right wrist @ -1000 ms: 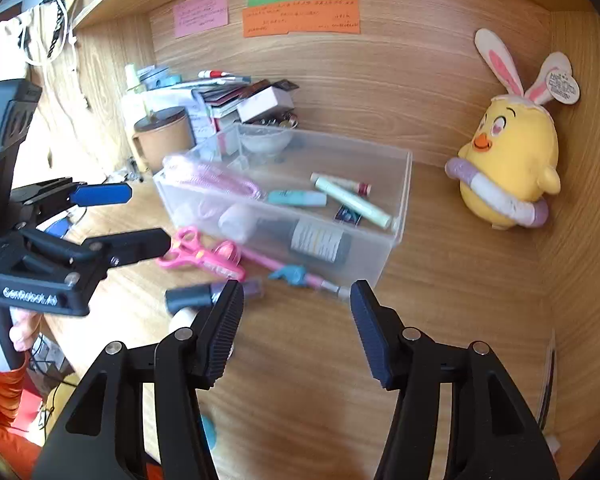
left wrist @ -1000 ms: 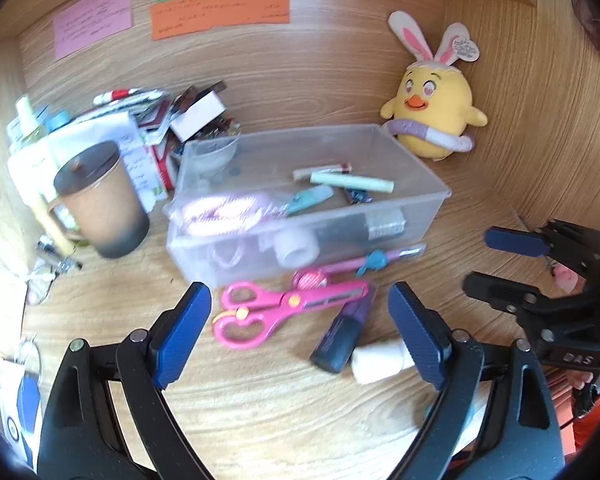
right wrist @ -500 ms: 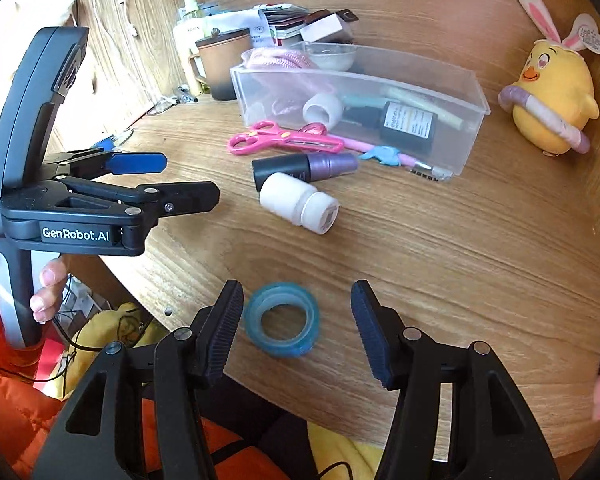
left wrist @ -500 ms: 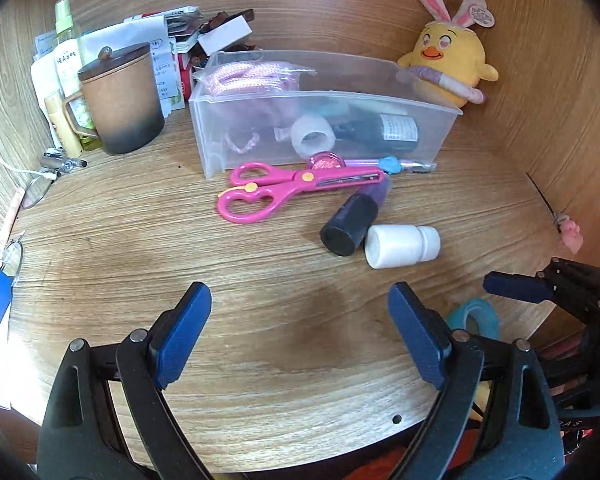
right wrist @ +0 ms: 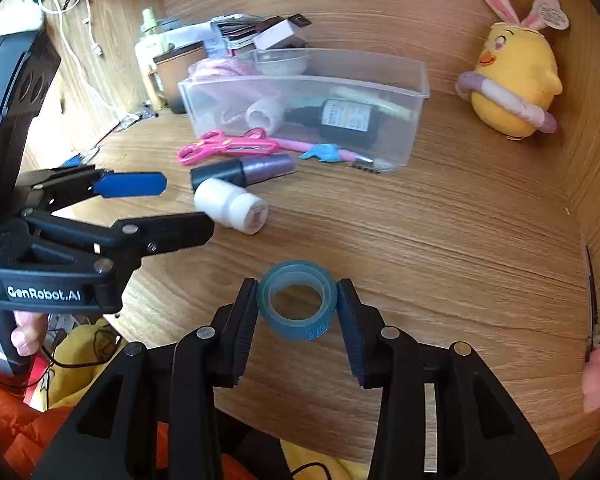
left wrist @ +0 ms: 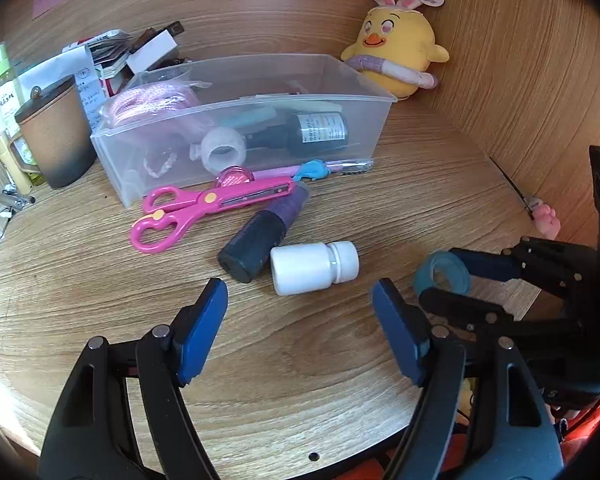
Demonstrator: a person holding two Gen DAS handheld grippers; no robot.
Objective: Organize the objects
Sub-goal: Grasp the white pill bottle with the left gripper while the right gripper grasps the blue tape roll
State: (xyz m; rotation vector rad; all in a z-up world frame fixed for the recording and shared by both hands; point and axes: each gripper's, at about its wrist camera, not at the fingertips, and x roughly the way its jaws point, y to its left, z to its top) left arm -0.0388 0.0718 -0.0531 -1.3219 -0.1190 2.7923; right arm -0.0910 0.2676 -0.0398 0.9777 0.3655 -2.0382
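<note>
The blue tape roll [right wrist: 297, 300], near the table's [right wrist: 440, 264] front edge, is bracketed by the closing right hand-held gripper [right wrist: 298, 312]; both pads should be seated squarely before lifting. Farther in, the spread, narrowing left hand-held gripper [left wrist: 300, 312] is angled downward toward the white bottle [left wrist: 314, 267], nothing between its jaws.

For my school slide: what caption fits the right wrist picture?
Right claw closing around blue tape roll on wooden desk.
</note>
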